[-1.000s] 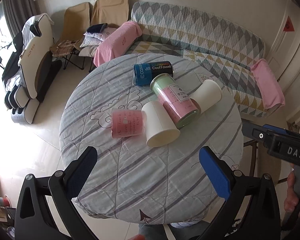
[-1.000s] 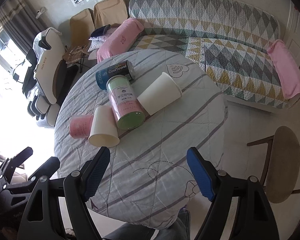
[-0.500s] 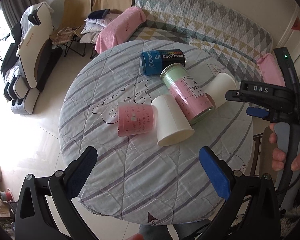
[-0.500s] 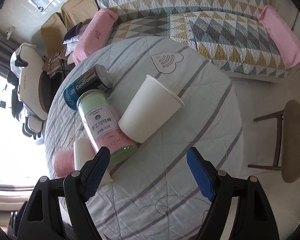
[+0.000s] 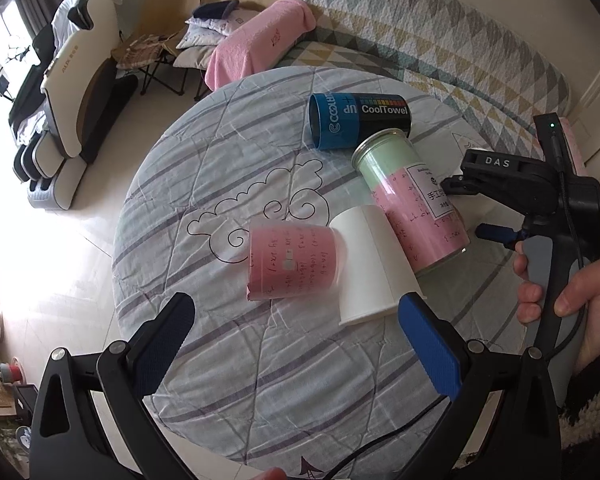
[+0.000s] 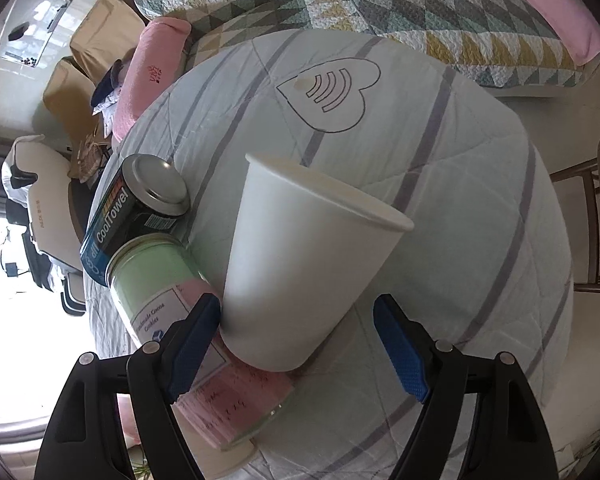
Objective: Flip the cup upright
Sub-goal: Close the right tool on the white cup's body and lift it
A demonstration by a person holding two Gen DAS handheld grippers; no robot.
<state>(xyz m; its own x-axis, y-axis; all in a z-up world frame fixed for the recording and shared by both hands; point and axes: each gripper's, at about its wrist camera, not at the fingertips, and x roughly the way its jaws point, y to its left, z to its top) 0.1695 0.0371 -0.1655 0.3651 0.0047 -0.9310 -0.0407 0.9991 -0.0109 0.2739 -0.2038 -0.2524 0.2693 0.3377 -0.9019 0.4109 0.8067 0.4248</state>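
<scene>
Two white paper cups lie on their sides on the quilt-covered round table [image 5: 180, 184], and each view shows one of them. From the left wrist, the left gripper [image 5: 296, 332] hangs spread wide and empty above the near edge of the cloth, closer to the cluster than a second ago. Just ahead of it lies the near white cup [image 5: 374, 268], mouth toward the camera, with the pink cup [image 5: 294, 264] touching its left flank and the tall green-and-pink jar [image 5: 410, 204] along its right. The blue CoolTowel can [image 5: 360, 120] lies beyond the jar. At the right edge a hand [image 5: 572, 304] holds the handle of the right gripper, whose nose has come in over the jar and now hides the other cup from this view.

From the right wrist, the far white cup [image 6: 304, 264] fills the frame (half a second ago it was well ahead). It lies tilted with its base toward the camera and its rim pointing away toward the heart print. The right gripper [image 6: 296, 316] stands released, its left fingertip [image 6: 198, 320] just at the cup's base wall and the right one apart from it. The jar and can lie to the left.

That approach suggests the far cup is the one chosen, the jaws bracketing its base ready to close; nothing is gripped yet, so the flip is still to do.
</scene>
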